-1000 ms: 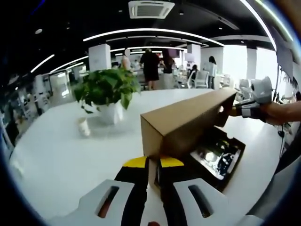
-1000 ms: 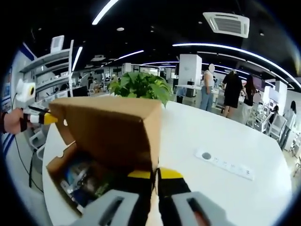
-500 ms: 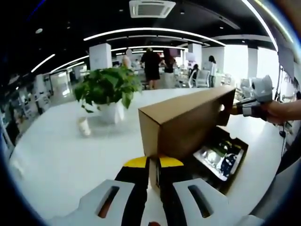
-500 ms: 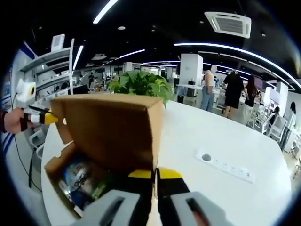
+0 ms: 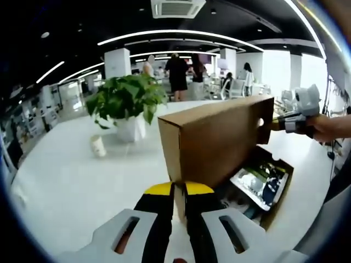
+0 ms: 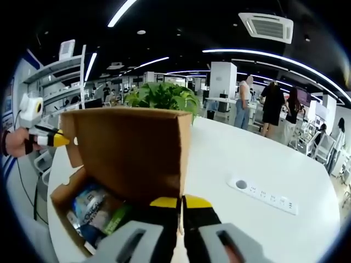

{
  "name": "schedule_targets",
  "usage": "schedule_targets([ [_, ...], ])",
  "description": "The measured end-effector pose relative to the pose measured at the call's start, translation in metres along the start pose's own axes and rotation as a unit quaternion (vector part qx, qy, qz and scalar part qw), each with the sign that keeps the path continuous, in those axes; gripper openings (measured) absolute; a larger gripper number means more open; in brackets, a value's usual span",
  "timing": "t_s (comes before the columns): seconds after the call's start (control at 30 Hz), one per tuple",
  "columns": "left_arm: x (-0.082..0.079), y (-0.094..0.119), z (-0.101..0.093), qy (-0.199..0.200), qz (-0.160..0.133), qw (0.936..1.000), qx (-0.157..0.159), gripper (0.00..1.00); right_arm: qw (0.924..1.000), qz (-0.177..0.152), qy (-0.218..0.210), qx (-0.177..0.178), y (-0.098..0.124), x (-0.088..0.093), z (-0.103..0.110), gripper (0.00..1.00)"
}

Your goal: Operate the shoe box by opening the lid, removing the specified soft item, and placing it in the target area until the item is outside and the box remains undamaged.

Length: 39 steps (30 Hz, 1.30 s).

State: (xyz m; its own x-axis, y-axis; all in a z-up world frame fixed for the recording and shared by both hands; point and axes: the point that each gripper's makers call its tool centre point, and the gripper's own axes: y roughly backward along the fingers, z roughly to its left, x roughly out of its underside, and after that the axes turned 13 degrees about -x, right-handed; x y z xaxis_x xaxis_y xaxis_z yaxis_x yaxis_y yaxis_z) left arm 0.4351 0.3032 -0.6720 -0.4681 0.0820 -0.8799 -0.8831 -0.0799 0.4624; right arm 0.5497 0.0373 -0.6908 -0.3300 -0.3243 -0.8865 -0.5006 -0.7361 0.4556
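White table (image 5: 71, 181) spreading across the lower half of both views, bare at lower left of the left gripper view and at right of the right gripper view. At frame centre, brown cardboard lid (image 5: 219, 139) tilted up on edge, with the open shoe box (image 5: 274, 211) below it at lower right of the left gripper view and at lower left of the right gripper view. Inside the box, colourful packets (image 6: 96, 211), too blurred to tell apart; the soft item cannot be picked out among them. Behind the lid, a potted plant (image 5: 125, 101) in a white pot, upper left of centre. At bottom centre, left gripper (image 5: 179, 192) pinched shut on the lid's near lower corner, yellow tips pressed to the cardboard edge. Likewise right gripper (image 6: 181, 204), clamped on the opposite lower corner of the lid. White power strip (image 6: 263, 193) lying flat at right of the right gripper view. Small paper cup (image 5: 98, 147) standing just beside the plant pot.
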Motion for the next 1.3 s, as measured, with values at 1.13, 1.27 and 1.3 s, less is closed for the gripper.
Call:
schedule_targets([
  [1.13, 0.006, -0.019, 0.005, -0.004, 0.014, 0.9999, 0.000, 0.04, 1.0000, 0.008, -0.002, -0.002, -0.014, -0.001, -0.008, 0.00],
  [1.27, 0.008, -0.022, 0.005, -0.003, 0.016, 0.9999, 0.001, 0.04, 0.9999, 0.010, -0.003, -0.002, -0.016, 0.001, -0.008, 0.00],
  [1.3, 0.008, -0.022, 0.005, -0.003, 0.017, 0.9999, 0.001, 0.04, 0.9999, 0.011, -0.004, -0.001, -0.016, 0.002, -0.009, 0.00],
])
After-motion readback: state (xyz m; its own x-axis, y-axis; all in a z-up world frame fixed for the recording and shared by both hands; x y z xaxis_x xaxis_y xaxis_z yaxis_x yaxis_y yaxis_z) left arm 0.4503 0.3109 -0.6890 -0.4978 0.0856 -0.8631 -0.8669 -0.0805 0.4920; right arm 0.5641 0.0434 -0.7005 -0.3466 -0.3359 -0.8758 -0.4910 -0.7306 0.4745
